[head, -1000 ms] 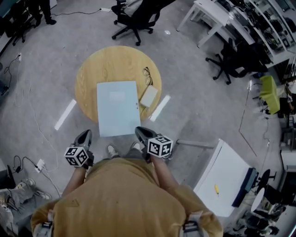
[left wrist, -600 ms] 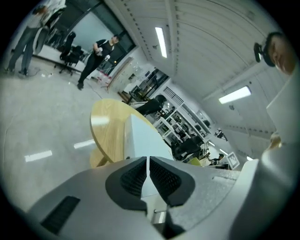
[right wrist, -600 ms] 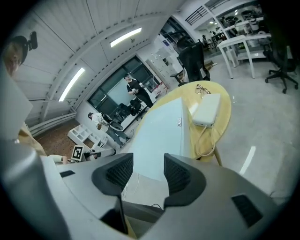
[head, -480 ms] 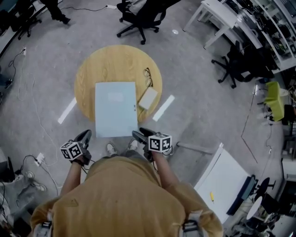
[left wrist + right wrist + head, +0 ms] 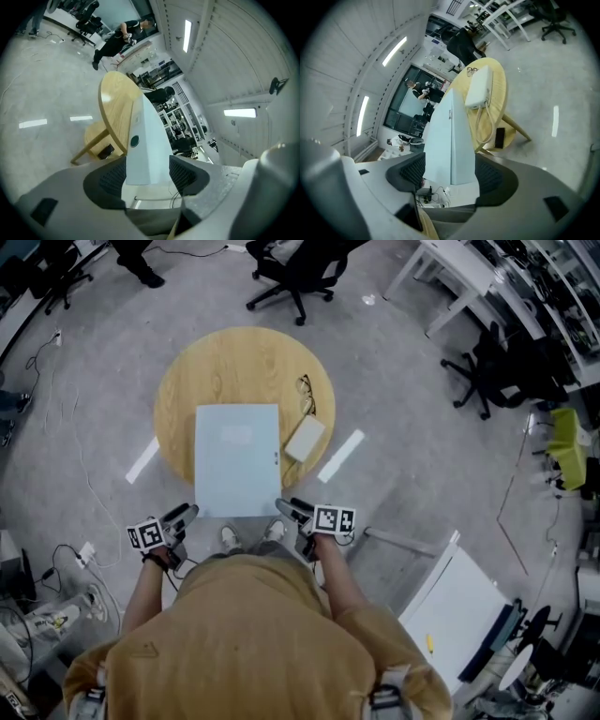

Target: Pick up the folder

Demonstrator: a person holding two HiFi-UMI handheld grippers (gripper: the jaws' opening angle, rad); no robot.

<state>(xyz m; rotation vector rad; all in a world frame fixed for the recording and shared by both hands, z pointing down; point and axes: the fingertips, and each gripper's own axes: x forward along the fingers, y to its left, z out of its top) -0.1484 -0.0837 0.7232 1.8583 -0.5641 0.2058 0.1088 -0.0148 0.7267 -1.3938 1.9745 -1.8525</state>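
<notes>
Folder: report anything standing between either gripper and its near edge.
Nothing visible. The left gripper and right gripper, whose jaws have just been opening, each face the folder at its near edge, which shows in each gap, unpressed.

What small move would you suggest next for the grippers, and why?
Probably ease the left gripper and right gripper forward over the near edge of the folder. Their jaws have just been opening, stand apart, and line up with that edge, which overhangs the table; neither presses it.

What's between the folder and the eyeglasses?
Only bare tabletop separates folder and eyeglasses in the head view. The white power adapter lies beside the folder, nearer the person.
</notes>
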